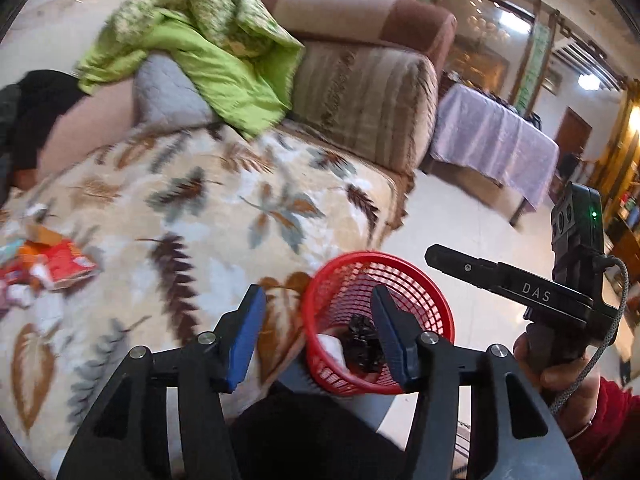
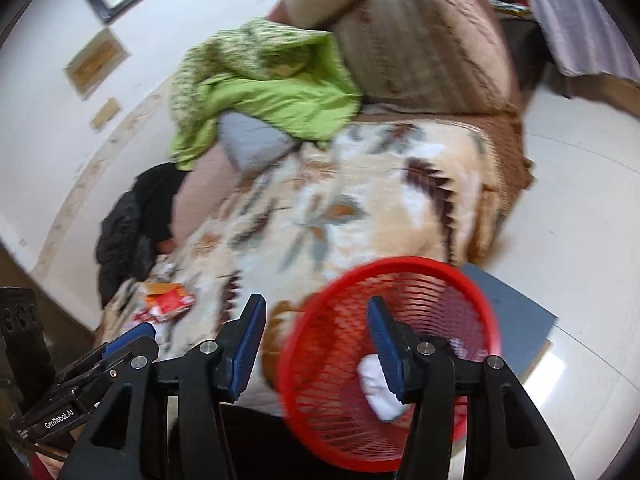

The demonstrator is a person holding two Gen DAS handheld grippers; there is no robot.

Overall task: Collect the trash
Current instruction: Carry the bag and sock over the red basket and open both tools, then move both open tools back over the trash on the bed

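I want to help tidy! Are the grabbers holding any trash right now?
No. The left gripper and right gripper are both open and empty, near the red basket.

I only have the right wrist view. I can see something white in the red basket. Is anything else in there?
Observer: Yes. A black crumpled wad lies beside the white piece at the bottom of the red basket.
Operator: Is the left gripper carrying anything?
Observer: No. The left gripper is open with nothing between its pads, and it hangs over the basket's near rim.
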